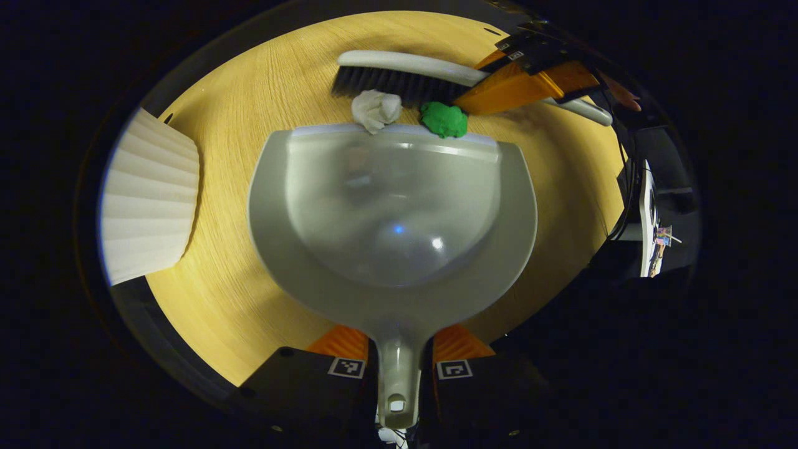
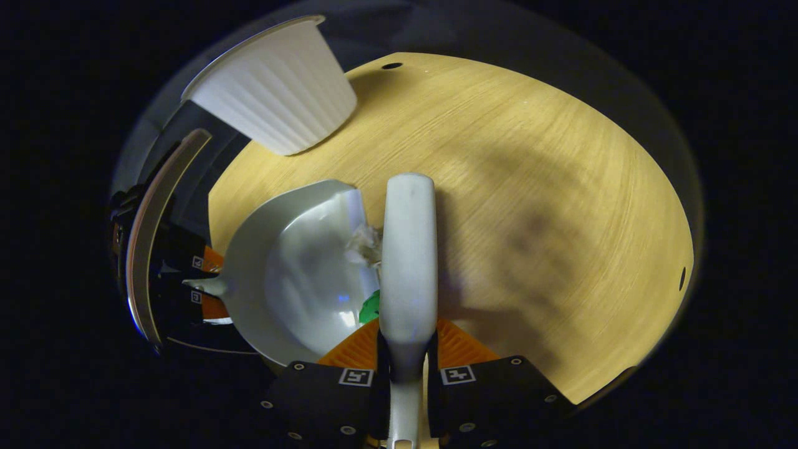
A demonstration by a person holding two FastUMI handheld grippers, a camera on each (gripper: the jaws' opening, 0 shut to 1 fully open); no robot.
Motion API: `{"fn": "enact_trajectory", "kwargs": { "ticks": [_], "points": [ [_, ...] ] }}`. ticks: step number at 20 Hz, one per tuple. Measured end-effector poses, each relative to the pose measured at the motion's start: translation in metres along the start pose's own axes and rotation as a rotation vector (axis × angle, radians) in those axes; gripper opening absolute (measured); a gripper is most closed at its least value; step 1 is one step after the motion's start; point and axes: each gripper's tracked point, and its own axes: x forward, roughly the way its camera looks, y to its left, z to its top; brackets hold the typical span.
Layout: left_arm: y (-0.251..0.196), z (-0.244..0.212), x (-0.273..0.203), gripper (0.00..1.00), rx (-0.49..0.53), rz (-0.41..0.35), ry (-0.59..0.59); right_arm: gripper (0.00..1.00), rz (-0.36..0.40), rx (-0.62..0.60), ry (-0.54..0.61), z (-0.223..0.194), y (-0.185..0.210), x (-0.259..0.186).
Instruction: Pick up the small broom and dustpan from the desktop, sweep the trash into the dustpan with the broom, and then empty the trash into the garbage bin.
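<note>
In the left gripper view, the left gripper [image 1: 399, 368] at the bottom centre has its fingers closed on the handle of the dustpan [image 1: 393, 218], which fills the middle of the frame with its front lip flat on the wooden surface [image 1: 249, 93]. Touching that lip at upper centre are two bits of trash: a white paper wad [image 1: 376, 110] and, just to its right, a green lump [image 1: 443, 120]. The broom [image 1: 405, 75] lies just above them, bristles against both, with the right gripper [image 1: 523, 78] clamped on its handle at the upper right. The ribbed white garbage bin [image 1: 149, 199] stands at the left edge.

In the right gripper view, the right gripper's fingers at bottom centre are pressed on the broom's handle, whose back runs up the middle. The dustpan sits left of it, the wad and green lump peeking between them, the bin at upper left.

Risks, as I judge them: a hard stroke could bounce the light wad over the lip or sideways past it; if the pan lifts, the lump may slide underneath; tilting the pan early could spill both.
</note>
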Motion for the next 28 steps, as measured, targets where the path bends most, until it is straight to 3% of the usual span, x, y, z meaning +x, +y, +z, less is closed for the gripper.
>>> {"fn": "enact_trajectory", "kwargs": {
  "ticks": [3, 8, 15, 18, 22, 25, 28],
  "points": [
    [0.001, -0.002, 0.002, 0.28, -0.007, -0.016, -0.015, 0.24, 0.105, 0.003, 0.044, -0.005, 0.032, -0.013],
    [0.003, -0.006, 0.012, 0.28, -0.034, -0.017, -0.044, 0.24, 0.135, 0.013, 0.040, -0.011, 0.051, -0.022],
    [-0.010, 0.001, 0.018, 0.27, -0.178, -0.011, -0.095, 0.24, -0.083, 0.253, -0.132, -0.006, 0.021, -0.031],
    [-0.018, 0.012, 0.017, 0.27, -0.276, -0.003, -0.110, 0.24, -0.191, 0.397, -0.093, -0.036, 0.001, -0.024],
    [-0.029, 0.026, 0.015, 0.27, -0.390, 0.032, -0.123, 0.25, -0.275, 0.563, -0.017, -0.073, 0.011, 0.005],
    [-0.035, 0.036, 0.015, 0.28, -0.453, 0.048, -0.138, 0.25, -0.331, 0.645, -0.001, -0.072, 0.017, 0.019],
    [-0.038, 0.044, 0.008, 0.27, -0.495, 0.037, -0.183, 0.24, -0.332, 0.670, -0.019, -0.066, 0.031, 0.026]
  ]
}}
